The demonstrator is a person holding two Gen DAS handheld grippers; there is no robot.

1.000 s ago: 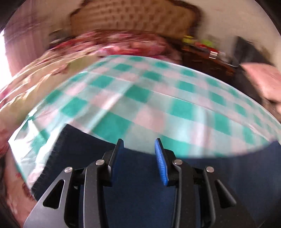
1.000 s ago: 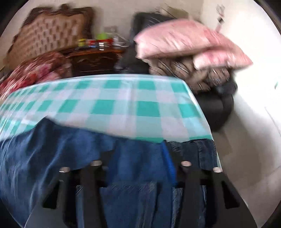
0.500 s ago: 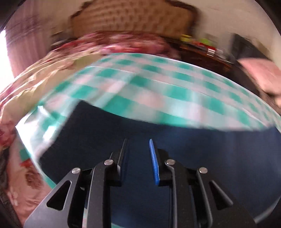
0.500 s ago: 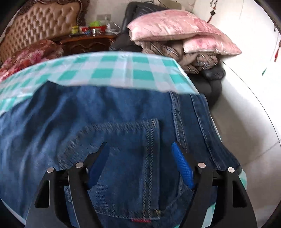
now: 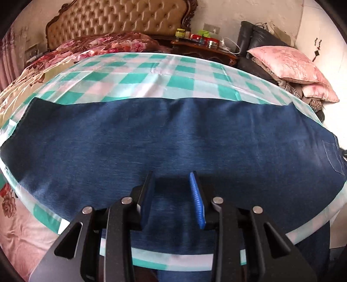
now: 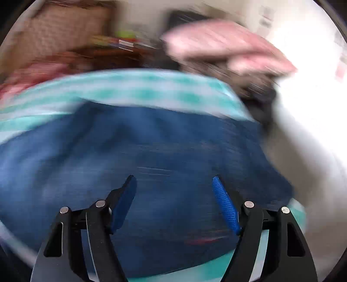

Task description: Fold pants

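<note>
Dark blue jeans [image 5: 173, 134] lie flat and stretched sideways across a table with a green and white checked cloth [image 5: 151, 73]. My left gripper [image 5: 171, 175] hovers over the denim near the table's front edge. Its jaws are partly apart and opening, with nothing pinched between the pads. The right wrist view is blurred by motion. There my right gripper [image 6: 173, 179] hangs over the jeans [image 6: 151, 151] near the table's right end, jaws wide and still opening, with only denim below them. A red tag [image 6: 203, 239] shows near the front hem.
Behind the table stand a tufted headboard [image 5: 121, 19], floral bedding [image 5: 97, 43] and a wooden nightstand [image 5: 201, 43] with small bottles. Pink pillows [image 5: 288, 63] are piled on a dark chair at the right. A floral bedspread [image 5: 21, 227] lies at the lower left.
My right gripper let go of the denim and spread wide, then swung sideways. My left gripper drew back from the jeans' far edge toward the front; its jaws narrowed, then widened.
</note>
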